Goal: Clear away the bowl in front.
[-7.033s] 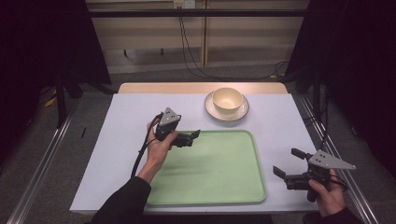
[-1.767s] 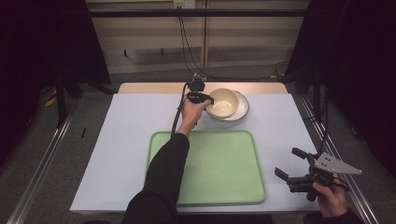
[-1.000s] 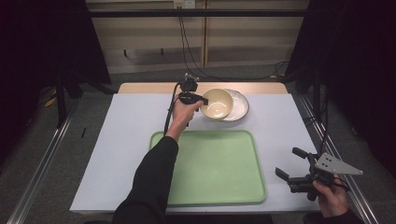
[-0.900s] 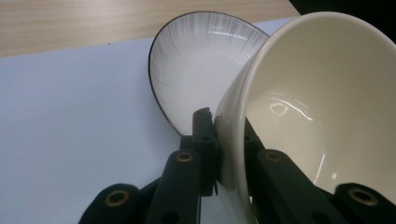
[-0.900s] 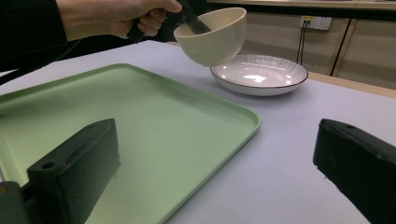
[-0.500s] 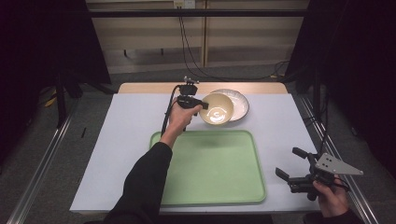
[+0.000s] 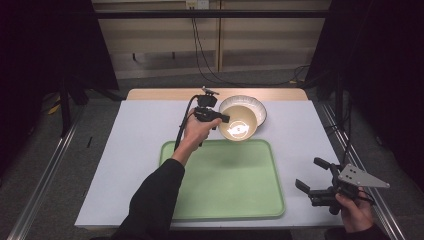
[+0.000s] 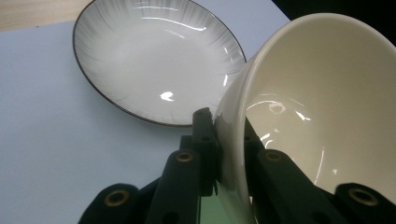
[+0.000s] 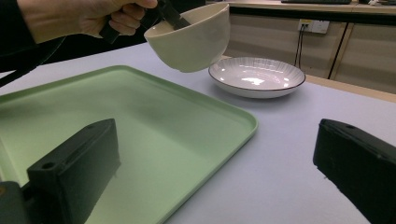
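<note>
A cream bowl (image 7: 239, 123) hangs tilted in the air over the far edge of the green tray (image 7: 225, 185). My left gripper (image 7: 225, 120) is shut on its left rim. In the left gripper view the rim (image 8: 233, 140) is pinched between the two jaws, one inside the bowl (image 8: 327, 93) and one outside. The white dark-rimmed plate (image 7: 256, 103) lies bare on the table just behind the bowl. My right gripper (image 7: 309, 173) is open at the front right corner, holding nothing. Its own view looks across the tray (image 9: 140, 121) at the lifted bowl (image 9: 191, 37) and the plate (image 9: 257, 77).
The pale table cover (image 7: 135, 140) runs around the tray. A wooden strip (image 7: 150, 94) edges the table's far side. The person's left forearm (image 7: 160, 185) reaches over the tray's left part. Dark floor and metal rails flank the table.
The left gripper has lifted the bowl off the plate and carried it toward the tray, tilting it. The right gripper has stayed in place.
</note>
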A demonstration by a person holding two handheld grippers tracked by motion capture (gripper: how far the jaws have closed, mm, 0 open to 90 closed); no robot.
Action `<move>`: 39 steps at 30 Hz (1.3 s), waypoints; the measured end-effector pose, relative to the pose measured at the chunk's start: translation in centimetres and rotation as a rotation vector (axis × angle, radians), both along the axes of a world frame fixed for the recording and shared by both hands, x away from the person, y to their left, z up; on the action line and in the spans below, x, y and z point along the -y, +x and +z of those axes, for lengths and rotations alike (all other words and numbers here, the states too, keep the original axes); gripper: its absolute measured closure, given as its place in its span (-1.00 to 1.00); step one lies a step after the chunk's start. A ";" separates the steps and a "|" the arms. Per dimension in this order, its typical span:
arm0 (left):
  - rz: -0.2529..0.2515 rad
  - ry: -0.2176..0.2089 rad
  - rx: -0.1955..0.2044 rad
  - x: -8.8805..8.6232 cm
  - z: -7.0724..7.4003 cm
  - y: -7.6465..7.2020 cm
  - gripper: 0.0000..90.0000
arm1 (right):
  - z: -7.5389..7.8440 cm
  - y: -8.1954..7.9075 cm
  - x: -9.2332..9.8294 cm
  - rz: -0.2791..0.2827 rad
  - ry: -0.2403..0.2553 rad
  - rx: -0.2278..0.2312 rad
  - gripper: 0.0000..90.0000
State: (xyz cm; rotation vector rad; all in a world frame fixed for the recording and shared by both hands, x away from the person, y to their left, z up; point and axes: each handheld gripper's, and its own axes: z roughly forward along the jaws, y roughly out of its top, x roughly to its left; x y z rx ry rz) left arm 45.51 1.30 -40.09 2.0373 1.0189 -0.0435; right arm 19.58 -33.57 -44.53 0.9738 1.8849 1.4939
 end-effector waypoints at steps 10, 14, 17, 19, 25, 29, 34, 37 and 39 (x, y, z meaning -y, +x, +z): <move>-0.055 -0.001 -0.016 1.7 0.1 -1.0 0.86 | 0.0 0.0 0.0 0.000 0.001 0.006 -0.99; -0.049 0.019 -0.012 2.8 -0.3 -1.3 0.86 | 0.0 0.0 -0.1 0.001 0.007 0.006 -0.99; -0.064 0.025 -0.019 3.2 -0.6 -1.4 0.86 | 0.0 0.0 -0.1 0.007 0.005 0.009 -0.99; -0.075 0.025 -0.028 3.5 -0.8 -1.4 0.86 | 0.0 0.0 -0.1 0.003 0.008 0.004 -0.99; -0.092 0.019 -0.042 4.5 -1.1 -1.6 0.86 | 0.0 0.0 0.0 0.002 0.005 0.008 -0.99; -0.126 0.032 -0.048 5.3 -1.4 -1.9 0.86 | 0.0 0.0 -0.1 0.008 0.009 0.004 -0.99; -0.151 0.054 -0.056 6.4 -1.8 -2.1 0.86 | 0.0 -0.1 -0.1 0.005 0.011 0.001 -0.99; -0.147 0.048 -0.068 6.7 -2.0 -2.3 0.86 | 0.0 0.0 -0.1 0.003 0.009 0.006 -0.99; -0.161 0.054 -0.069 6.9 -2.2 -2.4 0.86 | 0.0 0.0 -0.1 0.002 0.011 0.003 -0.99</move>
